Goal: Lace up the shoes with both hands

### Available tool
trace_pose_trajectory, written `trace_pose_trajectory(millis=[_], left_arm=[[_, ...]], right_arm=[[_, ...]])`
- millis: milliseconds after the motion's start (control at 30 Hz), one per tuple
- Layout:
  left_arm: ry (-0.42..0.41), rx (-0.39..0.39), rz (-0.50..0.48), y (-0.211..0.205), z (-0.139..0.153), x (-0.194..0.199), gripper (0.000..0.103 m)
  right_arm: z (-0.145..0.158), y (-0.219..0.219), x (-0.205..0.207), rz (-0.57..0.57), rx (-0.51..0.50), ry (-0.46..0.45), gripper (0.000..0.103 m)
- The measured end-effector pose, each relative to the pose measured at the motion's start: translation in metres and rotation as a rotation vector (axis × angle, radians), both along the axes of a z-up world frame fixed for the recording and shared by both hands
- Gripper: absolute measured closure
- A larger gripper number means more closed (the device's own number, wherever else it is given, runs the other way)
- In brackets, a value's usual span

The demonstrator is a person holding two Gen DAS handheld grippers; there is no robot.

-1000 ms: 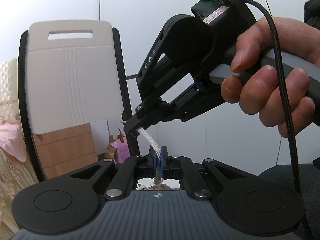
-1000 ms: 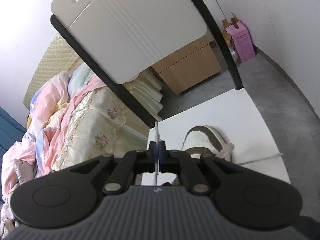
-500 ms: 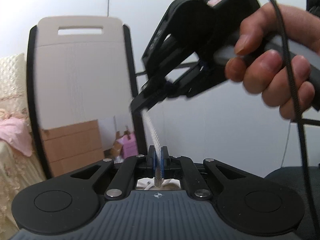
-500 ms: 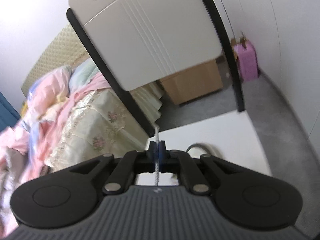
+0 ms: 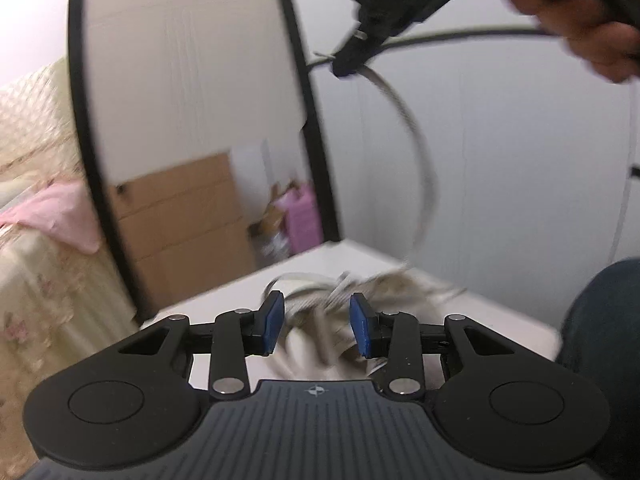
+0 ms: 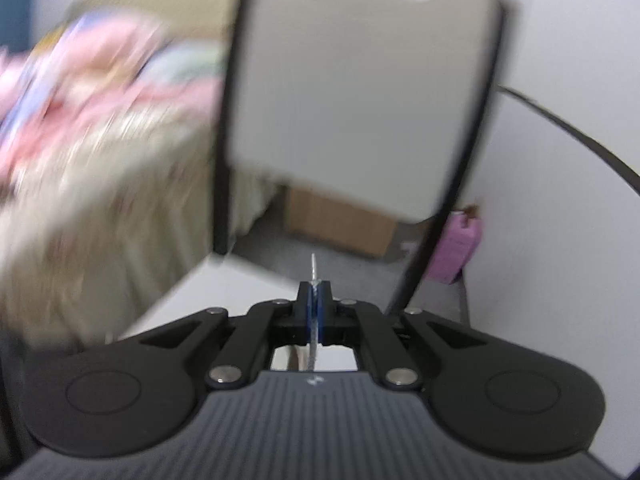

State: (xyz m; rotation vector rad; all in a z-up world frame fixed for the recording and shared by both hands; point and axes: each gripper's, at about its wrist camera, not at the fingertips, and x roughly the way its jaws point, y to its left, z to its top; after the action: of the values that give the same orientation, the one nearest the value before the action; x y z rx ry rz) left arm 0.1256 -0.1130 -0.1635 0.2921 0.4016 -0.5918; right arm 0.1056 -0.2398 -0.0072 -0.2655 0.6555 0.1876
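In the left wrist view my left gripper (image 5: 316, 322) hangs just above a blurred beige shoe (image 5: 384, 286) on the white table (image 5: 504, 316). Its jaws are opening, blue pads (image 5: 272, 322) apart, nothing pinched between them. A white lace (image 5: 420, 160) arcs from the shoe up to my right gripper (image 5: 346, 70), held high at the upper right by a hand (image 5: 580, 12). In the right wrist view my right gripper (image 6: 315, 300) is shut on that lace (image 6: 313, 340), whose tip (image 6: 313, 266) sticks out past the pads.
A cream chair back with a black frame (image 5: 192, 80) stands behind the table. Left of it is a bed with pink and floral bedding (image 5: 36, 232). A cardboard box (image 5: 188, 216) and a pink box (image 5: 298, 218) sit on the floor by the wall. A dark trouser leg (image 5: 604, 312) is at the right.
My left gripper let go of the lace, opened and dipped toward the shoe. My right gripper kept the lace, lifted it up and rolled, so its view turned upright.
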Motion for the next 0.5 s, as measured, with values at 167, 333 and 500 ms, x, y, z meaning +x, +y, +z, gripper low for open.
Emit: trace_pose_trajectory(millis=[167,333,500], left_arm=[[0.082,-0.047,0.030,0.016,0.000,0.009,0.068],[0.201,-0.162,0.048,0.055,0.017,-0.008,0.088],[0.380,-0.367,0.114,0.077,0.024,-0.012,0.088]], right_arm=[[-0.055,0.034,0.001,0.205,-0.159,0.148,0.100],[-0.088,0.045,0.006,0.283,-0.179,0.225,0.100],[-0.099,0.044,0.010,0.310,-0.159,0.259,0.100]])
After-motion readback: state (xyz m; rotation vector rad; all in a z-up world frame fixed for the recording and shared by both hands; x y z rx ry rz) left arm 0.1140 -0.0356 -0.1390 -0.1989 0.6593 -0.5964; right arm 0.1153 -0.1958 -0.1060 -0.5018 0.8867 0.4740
